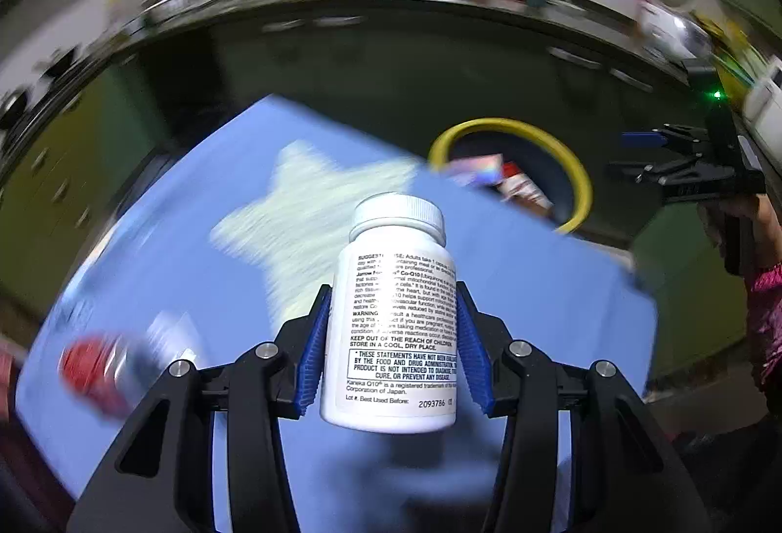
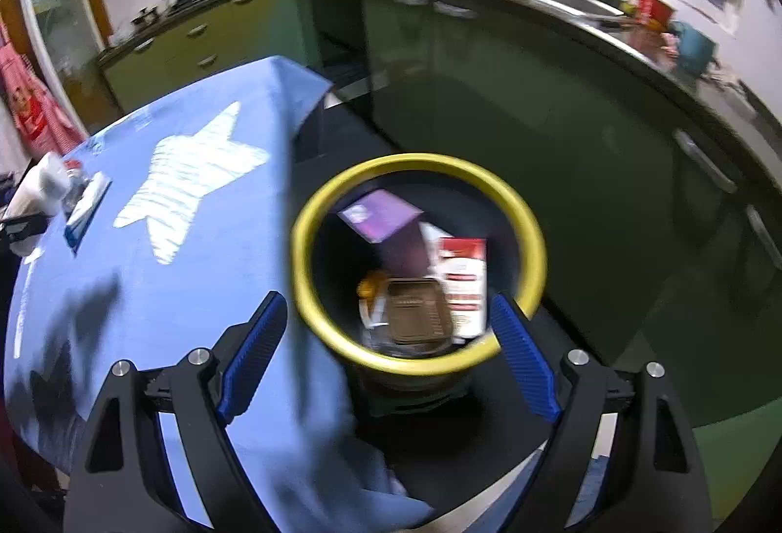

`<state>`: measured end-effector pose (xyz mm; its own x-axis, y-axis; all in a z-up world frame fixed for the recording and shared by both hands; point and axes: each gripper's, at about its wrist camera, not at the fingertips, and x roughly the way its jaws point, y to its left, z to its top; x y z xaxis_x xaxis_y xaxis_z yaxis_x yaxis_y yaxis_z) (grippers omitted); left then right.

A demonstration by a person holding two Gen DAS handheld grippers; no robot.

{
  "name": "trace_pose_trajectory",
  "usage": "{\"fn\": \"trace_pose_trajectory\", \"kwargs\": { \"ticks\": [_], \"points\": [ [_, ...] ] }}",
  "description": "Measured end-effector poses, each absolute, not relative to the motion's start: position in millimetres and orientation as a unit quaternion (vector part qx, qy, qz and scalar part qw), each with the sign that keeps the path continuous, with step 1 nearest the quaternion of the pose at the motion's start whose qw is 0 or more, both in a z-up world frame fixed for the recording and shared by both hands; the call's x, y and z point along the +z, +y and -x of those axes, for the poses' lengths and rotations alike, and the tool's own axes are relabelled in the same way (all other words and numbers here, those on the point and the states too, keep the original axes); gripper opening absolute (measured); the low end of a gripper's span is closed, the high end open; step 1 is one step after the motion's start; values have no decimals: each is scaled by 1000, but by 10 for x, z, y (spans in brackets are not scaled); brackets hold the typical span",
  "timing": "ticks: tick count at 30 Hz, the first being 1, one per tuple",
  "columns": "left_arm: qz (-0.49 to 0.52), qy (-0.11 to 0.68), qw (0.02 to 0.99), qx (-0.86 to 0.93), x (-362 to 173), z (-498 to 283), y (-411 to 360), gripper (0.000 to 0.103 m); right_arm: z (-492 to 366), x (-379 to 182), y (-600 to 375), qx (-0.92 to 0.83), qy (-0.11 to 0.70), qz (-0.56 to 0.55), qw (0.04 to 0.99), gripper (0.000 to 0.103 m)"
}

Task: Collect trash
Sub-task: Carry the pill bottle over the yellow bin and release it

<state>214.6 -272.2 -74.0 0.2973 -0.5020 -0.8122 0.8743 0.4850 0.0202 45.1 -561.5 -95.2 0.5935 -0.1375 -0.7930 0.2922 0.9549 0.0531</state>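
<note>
white pill bottle [image 1: 396, 318] clamped in left gripper [image 1: 393, 337]

White pill bottle [image 1: 391, 318] with ribbed white cap and small black print on its label, clamped at the sides between the blue pads of the left gripper [image 1: 393, 337], cap pointing away from the tool, lifted clear of the blue cloth. Ahead and right of that gripper, and directly below the wide-spread right gripper [image 2: 391, 347], a dark bin with yellow rim [image 2: 530, 230], already holding a purple packet [image 2: 379, 215], a red-and-white carton [image 2: 462, 283] and a brown tray [image 2: 415, 313].
</note>
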Motion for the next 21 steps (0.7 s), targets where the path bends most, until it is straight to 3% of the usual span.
{"fn": "trace_pose_trajectory", "kwargs": {
  "ticks": [12, 13, 16, 21],
  "points": [
    [-277, 408, 682, -540, -1173, -1976, -4862, 48, 101, -1032, -6256, -175, 423, -124, 880, 81],
    [-281, 411, 678, -541, -1233, -1970, -4935, 48, 116, -1052, -6290, -176, 423, -128, 879, 81],
    [-303, 404, 683, -527, -1386, -1943, -5183, 62, 134, -1098, -6330, -175, 425, -133, 878, 81],
    [-271, 408, 702, -518, -1249, -2031, -4951, 63, 108, -1109, -6277, -167, 424, -133, 880, 81]
  ]
}}
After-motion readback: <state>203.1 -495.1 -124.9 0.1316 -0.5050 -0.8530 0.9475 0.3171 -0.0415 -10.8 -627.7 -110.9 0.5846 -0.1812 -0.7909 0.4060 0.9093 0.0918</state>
